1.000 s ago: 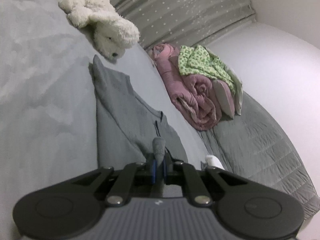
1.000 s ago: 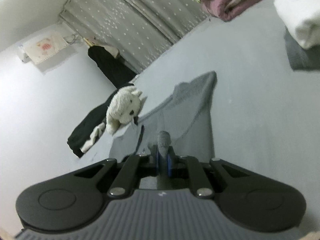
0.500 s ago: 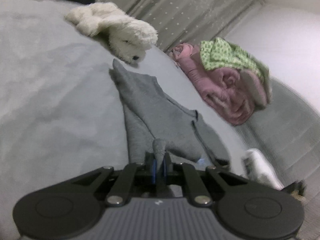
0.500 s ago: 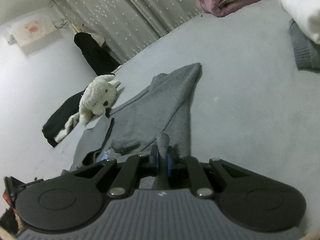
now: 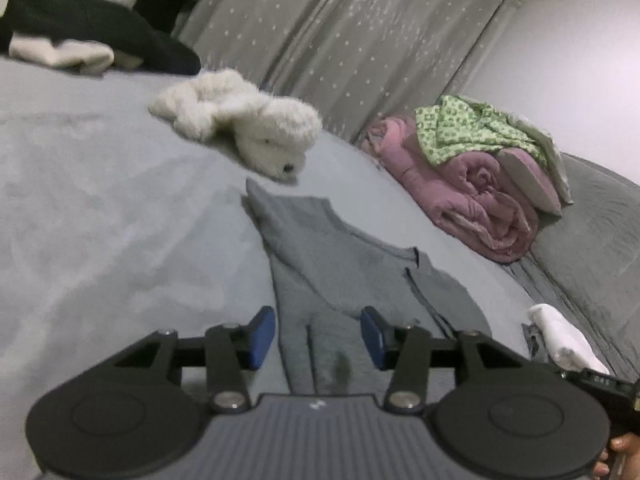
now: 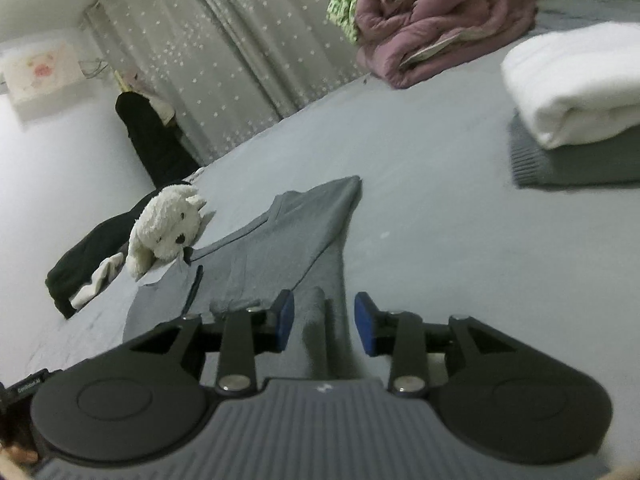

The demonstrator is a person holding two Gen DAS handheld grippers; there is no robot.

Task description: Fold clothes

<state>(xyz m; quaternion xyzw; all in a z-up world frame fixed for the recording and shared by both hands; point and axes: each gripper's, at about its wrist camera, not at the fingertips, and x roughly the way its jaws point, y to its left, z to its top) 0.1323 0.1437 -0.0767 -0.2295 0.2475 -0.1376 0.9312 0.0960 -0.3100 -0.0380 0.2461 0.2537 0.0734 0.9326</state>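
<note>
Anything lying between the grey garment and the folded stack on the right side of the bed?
Nothing: in the right wrist view only bare bed sheet lies between the grey garment and the folded stack.

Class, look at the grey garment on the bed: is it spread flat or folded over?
Folded over. The grey garment lies on the bed with one layer doubled over another, its edge running diagonally across the fabric below.

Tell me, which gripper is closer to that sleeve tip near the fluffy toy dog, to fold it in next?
Probably the left gripper. It is open, and the grey top stretches ahead to the sleeve tip beside the toy dog.
</note>
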